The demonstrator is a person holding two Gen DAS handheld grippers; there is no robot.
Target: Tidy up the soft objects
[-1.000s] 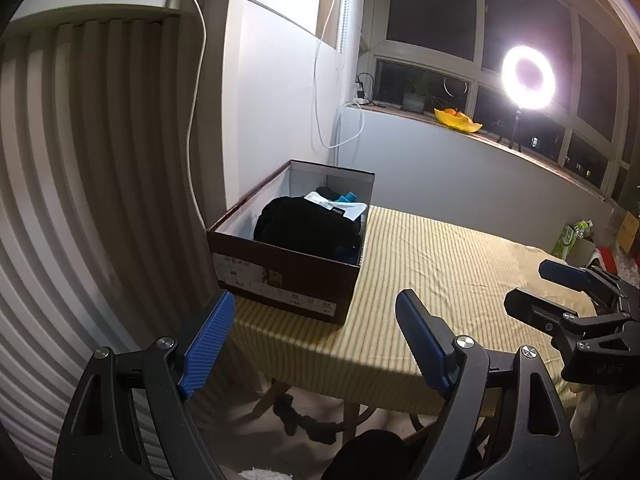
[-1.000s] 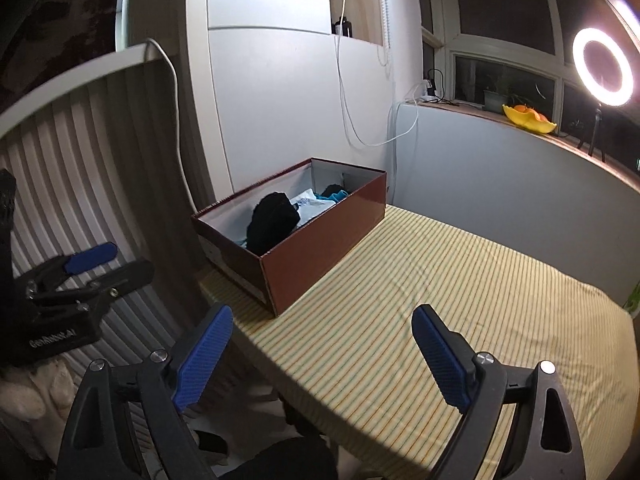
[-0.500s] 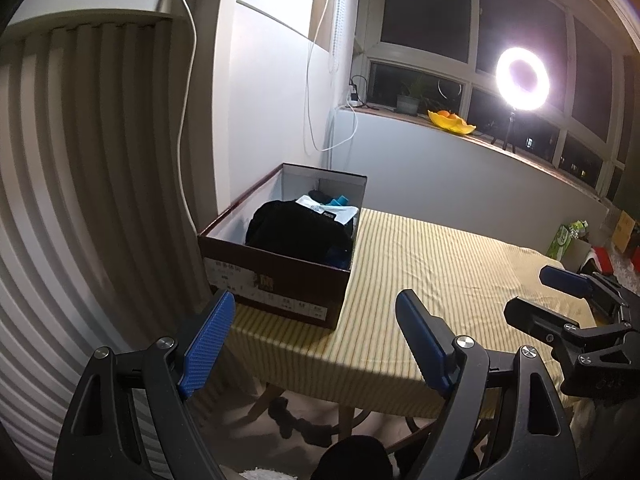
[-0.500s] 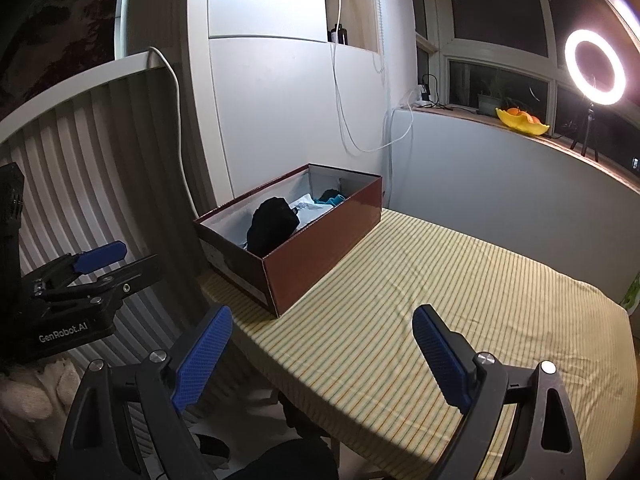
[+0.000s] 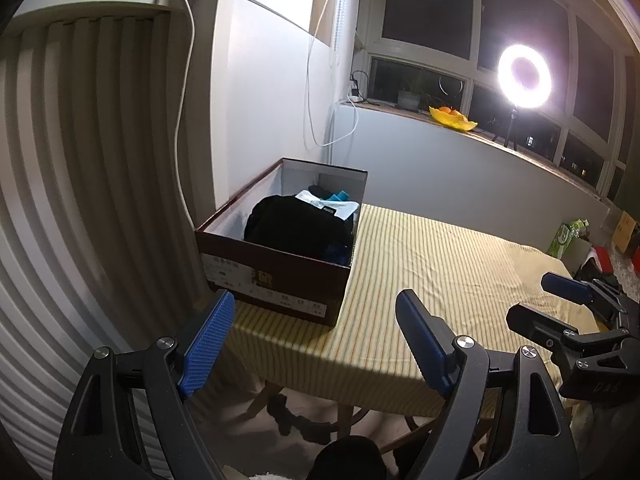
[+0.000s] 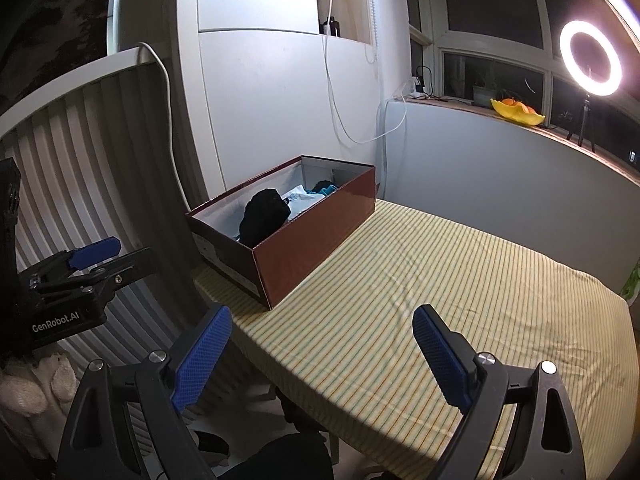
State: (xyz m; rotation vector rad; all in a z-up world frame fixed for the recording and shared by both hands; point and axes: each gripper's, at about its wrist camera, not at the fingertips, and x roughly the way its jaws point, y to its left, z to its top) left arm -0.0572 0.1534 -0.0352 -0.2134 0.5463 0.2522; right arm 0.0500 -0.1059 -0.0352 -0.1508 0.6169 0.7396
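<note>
A dark red shoebox (image 5: 280,276) sits at the far left corner of the table, on the yellow striped tablecloth (image 5: 440,264), and already holds the soft things: a black garment (image 5: 296,224) bunched at the near end, a white folded piece (image 5: 332,205) behind it and something teal (image 6: 326,189) at the far end. The left gripper (image 5: 312,344) and right gripper (image 6: 320,354) both hang off the table's near edge, jaws spread wide and holding nothing. No loose soft item shows on the cloth, so the job looks nearly finished. Any tidying should press the black garment down below the rim without dragging the box.
</note>
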